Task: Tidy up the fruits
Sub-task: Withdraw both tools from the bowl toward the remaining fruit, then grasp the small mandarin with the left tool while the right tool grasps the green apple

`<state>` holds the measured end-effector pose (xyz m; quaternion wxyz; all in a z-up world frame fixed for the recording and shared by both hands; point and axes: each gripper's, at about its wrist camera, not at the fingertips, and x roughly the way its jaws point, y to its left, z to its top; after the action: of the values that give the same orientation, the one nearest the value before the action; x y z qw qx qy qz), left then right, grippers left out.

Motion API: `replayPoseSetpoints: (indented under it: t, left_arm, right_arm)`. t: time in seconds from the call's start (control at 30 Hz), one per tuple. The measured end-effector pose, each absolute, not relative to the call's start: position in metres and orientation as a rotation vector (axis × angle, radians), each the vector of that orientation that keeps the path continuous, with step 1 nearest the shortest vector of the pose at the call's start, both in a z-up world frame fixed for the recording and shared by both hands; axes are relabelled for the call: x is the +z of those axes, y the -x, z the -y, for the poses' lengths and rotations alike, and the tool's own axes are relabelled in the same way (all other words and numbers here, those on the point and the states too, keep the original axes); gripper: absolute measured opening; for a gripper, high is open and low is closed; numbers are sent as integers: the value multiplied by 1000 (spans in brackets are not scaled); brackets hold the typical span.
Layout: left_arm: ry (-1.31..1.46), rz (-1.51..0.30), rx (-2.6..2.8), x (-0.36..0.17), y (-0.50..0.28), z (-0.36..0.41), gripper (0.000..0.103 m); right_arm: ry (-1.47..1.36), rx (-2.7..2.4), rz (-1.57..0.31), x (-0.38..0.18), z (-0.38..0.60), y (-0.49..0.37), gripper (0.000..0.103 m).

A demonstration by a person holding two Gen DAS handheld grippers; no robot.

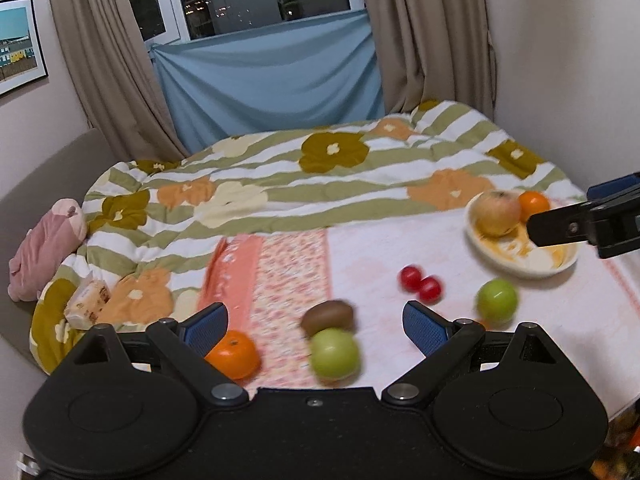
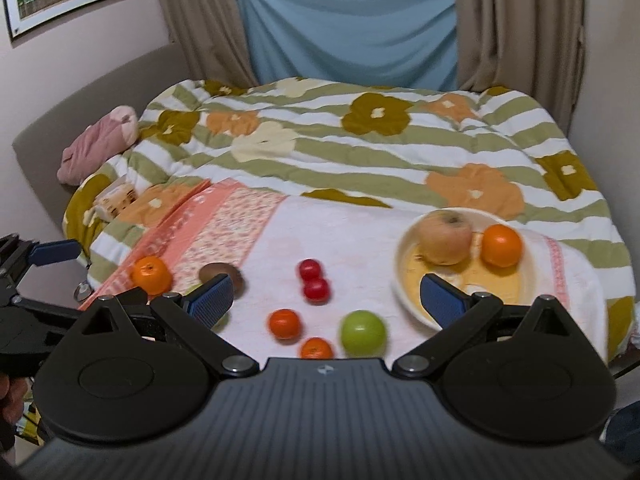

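Fruit lies loose on the pink towel (image 2: 360, 240); the cream plate (image 2: 404, 268) at its right end holds only a pale apple (image 2: 444, 236) and an orange (image 2: 502, 245). Both tools are empty: your left gripper (image 1: 316, 322) is spread wide above a green apple (image 1: 335, 354) with a kiwi (image 1: 328, 316) touching its far side, and your right gripper (image 2: 326, 296) is spread too, one pad over the plate's near rim.

Likely step: pick a loose fruit for the plate. Centre the fingers on one piece before closing. Blur suggests you're moving, so steady first. The apple-kiwi pair may roll if nudged.

Right wrist view shows two small oranges (image 2: 284, 323) near a second green apple (image 2: 363, 334), almost hidden from the left. Left wrist view shows the near apple clearly, which the right view mostly hides behind its finger. Two red fruits (image 1: 420, 283) appear in both.
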<state>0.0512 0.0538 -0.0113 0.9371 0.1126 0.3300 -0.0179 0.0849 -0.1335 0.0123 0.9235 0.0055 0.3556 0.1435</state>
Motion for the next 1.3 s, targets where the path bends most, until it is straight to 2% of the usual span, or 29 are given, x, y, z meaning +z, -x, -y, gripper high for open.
replayPoseSetpoints:
  t: [0.4,1.0,1.13,1.3]
  left_arm:
    - [-387,-756,-121,-71,-101,-119,92]
    - [-561,-860,-219,-130,-149,-135,87]
    - [-593,-871,-211,-137,-152,-135,76]
    - [-634,-873,-219,-144,-154,-135,74]
  right_arm:
    - [-11,295,-787,-45,46,-109,103]
    - [-86,255,-846,-109,2,-140,103]
    - [-93,265,-860,-117,-5,-146,103]
    - [-98,284,-878,-126,-16,-150,103]
